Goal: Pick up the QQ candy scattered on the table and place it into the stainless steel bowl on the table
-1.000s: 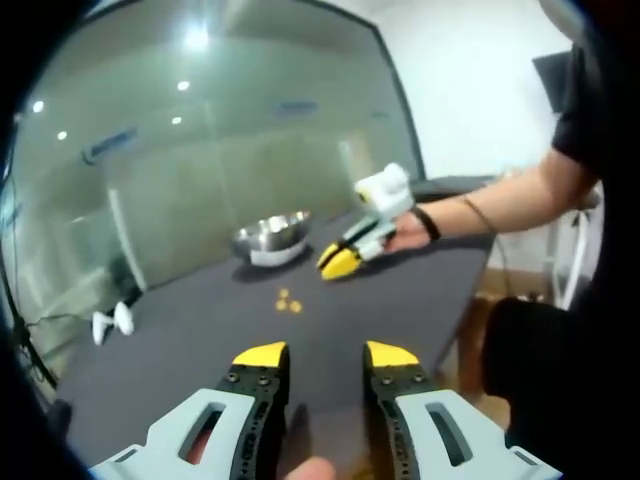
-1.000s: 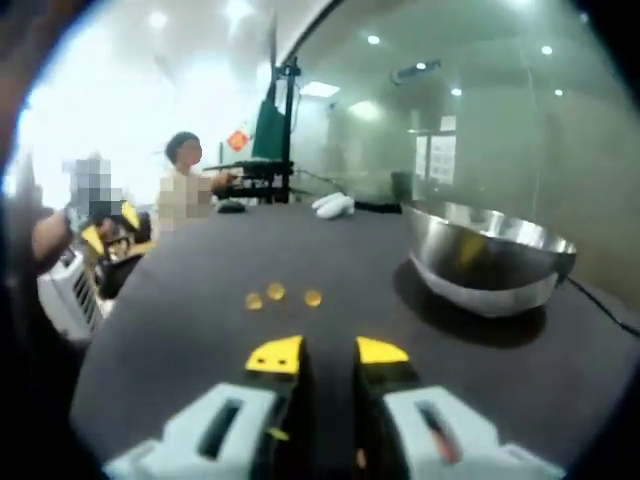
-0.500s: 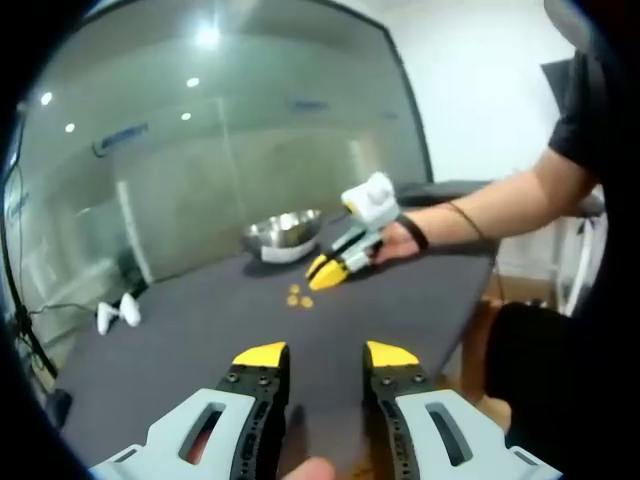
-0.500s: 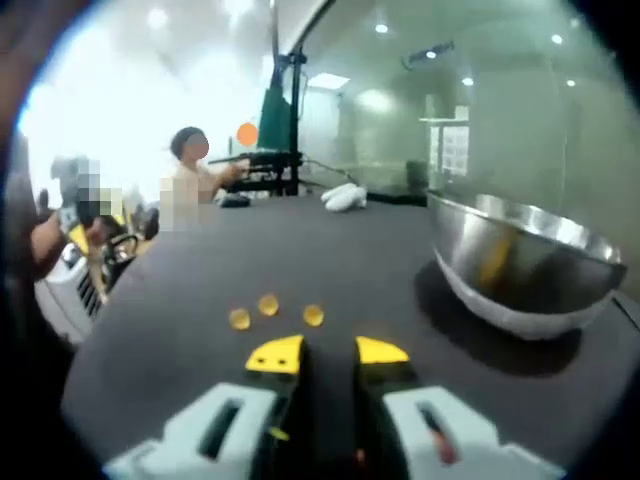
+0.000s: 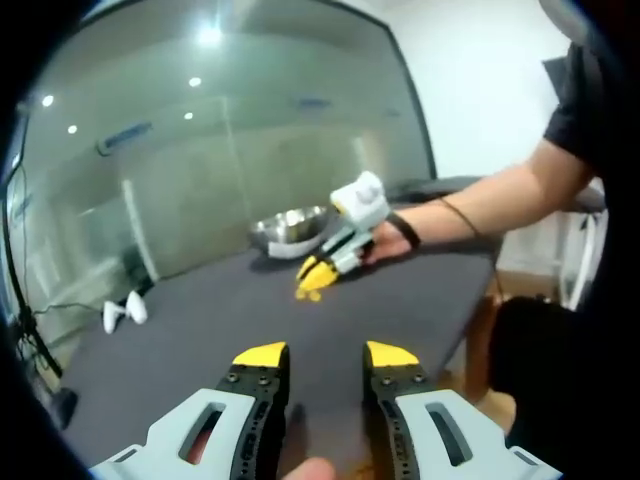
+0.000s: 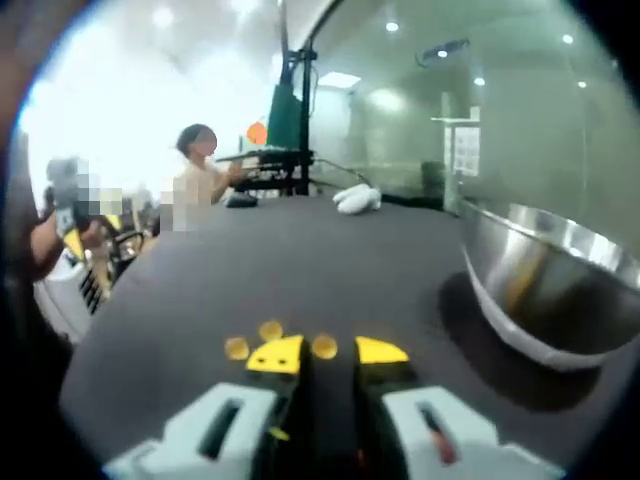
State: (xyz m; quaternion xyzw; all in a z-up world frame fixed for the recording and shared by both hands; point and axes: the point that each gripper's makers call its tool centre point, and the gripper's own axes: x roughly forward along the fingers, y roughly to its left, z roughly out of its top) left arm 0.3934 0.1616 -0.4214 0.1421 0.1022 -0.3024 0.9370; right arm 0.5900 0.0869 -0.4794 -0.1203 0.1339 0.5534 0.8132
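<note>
1. The left tool hovered over the near edge of the dark counter, jaws parted with nothing between them.
2. In the right gripper view, the right tool sat low over the counter, its yellow tips set slightly apart and gripping nothing.
3. Three QQ candies lay on the counter right at those tips; one sat in line with the gap, the left tip partly covered the others.
4. In the left gripper view, the right tool pointed down at the counter mid-way across, held by a person's hand on a bare forearm with a dark wristband.
5. A bit of yellow showed under it; too small to tell candy from tip.
6. The stainless steel bowl stood upright on the counter, to the right of the candies in the right gripper view, apart from them; contents could not be told.
7. In the left gripper view, the bowl sat just behind the right tool.
8. A white object lay at the far edge of the counter; in the left gripper view it sat at the left side.
9. A glass wall ran behind the counter.
10. A seated person was at a far desk with a green stand.
</note>
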